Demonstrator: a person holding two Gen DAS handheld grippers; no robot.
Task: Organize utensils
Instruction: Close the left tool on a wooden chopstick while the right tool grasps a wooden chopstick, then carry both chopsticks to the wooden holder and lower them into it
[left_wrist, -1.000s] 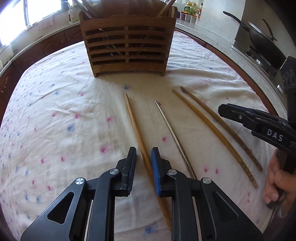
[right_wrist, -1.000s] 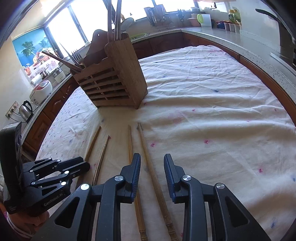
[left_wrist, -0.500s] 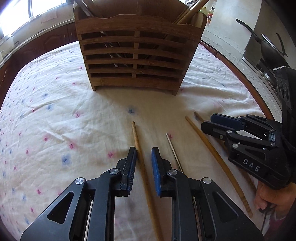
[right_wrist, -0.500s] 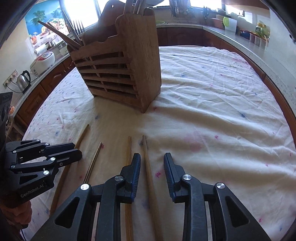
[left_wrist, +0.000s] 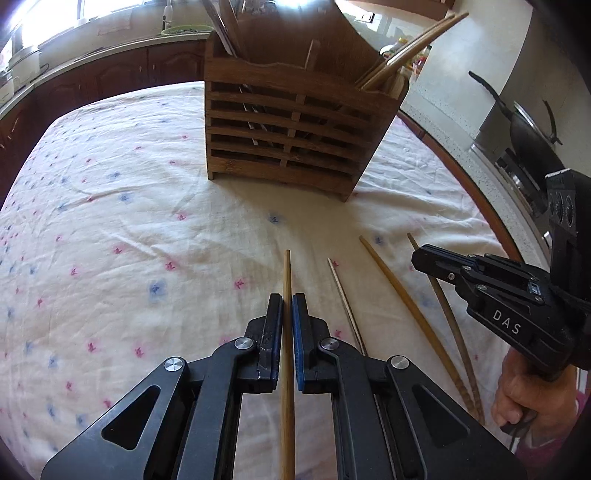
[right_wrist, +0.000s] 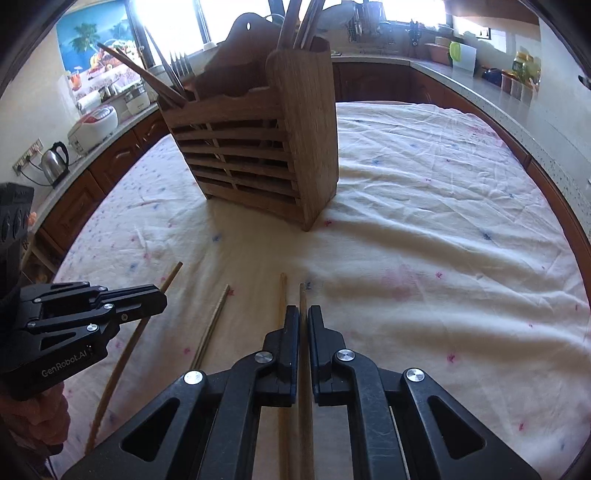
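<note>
Left wrist view: my left gripper (left_wrist: 287, 306) was pinched on a light wooden chopstick (left_wrist: 287, 273), pads tight on both sides, its tip sticking out ahead over the floral tablecloth (left_wrist: 110, 221); just right of it lay a thin metal chopstick (left_wrist: 341, 291), then two darker wooden ones (left_wrist: 399, 295) side by side; the slatted wooden utensil holder (left_wrist: 288, 136) stood further back on the cloth, already holding chopsticks and cutlery; my right gripper (left_wrist: 417, 258) came in from the right edge, above the darker pair, hand (left_wrist: 528, 395) on its grip. Right wrist view: right gripper (right_wrist: 303, 314) was clamped on one dark wooden chopstick (right_wrist: 302, 295), tip poking out past the pads; its twin (right_wrist: 283, 291) lay just left, outside the jaws; left gripper (right_wrist: 162, 297) sat at the left edge, the light chopstick (right_wrist: 171, 275) poking from its tip; holder (right_wrist: 258, 147) stood beyond, well apart from both.
</note>
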